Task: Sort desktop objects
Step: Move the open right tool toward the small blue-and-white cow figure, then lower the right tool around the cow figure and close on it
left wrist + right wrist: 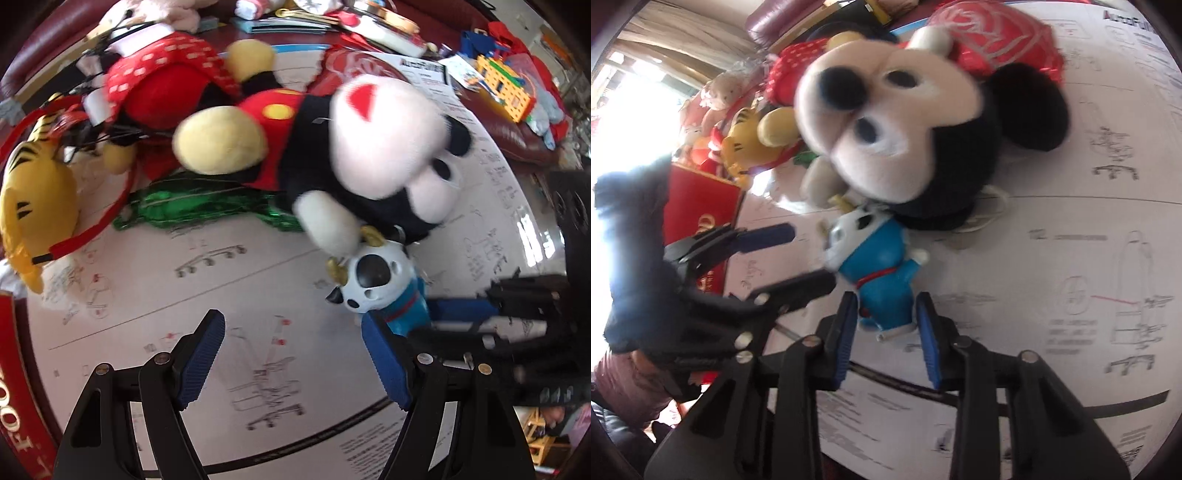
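A small blue cow-headed figurine [884, 284] lies on the printed paper sheet [1052, 258]. My right gripper [887, 304] is shut on its lower body, one blue pad on each side. A Mickey Mouse plush [905, 122] lies just beyond, its head touching the figurine's head. In the left wrist view the figurine [402, 310] sits beside the right finger of my left gripper [291, 325], which is open over bare paper. The Mickey plush [332, 147] sprawls above it. The right gripper's fingers [461, 308] come in from the right edge.
Behind Mickey lie a Minnie plush in red polka dots [162, 66], a yellow tiger plush [37, 184], green foil [207, 206] and a red foil balloon [990, 33]. A red box [701, 199] borders the paper's left. A yellow building toy [502, 85] and clutter fill the far side.
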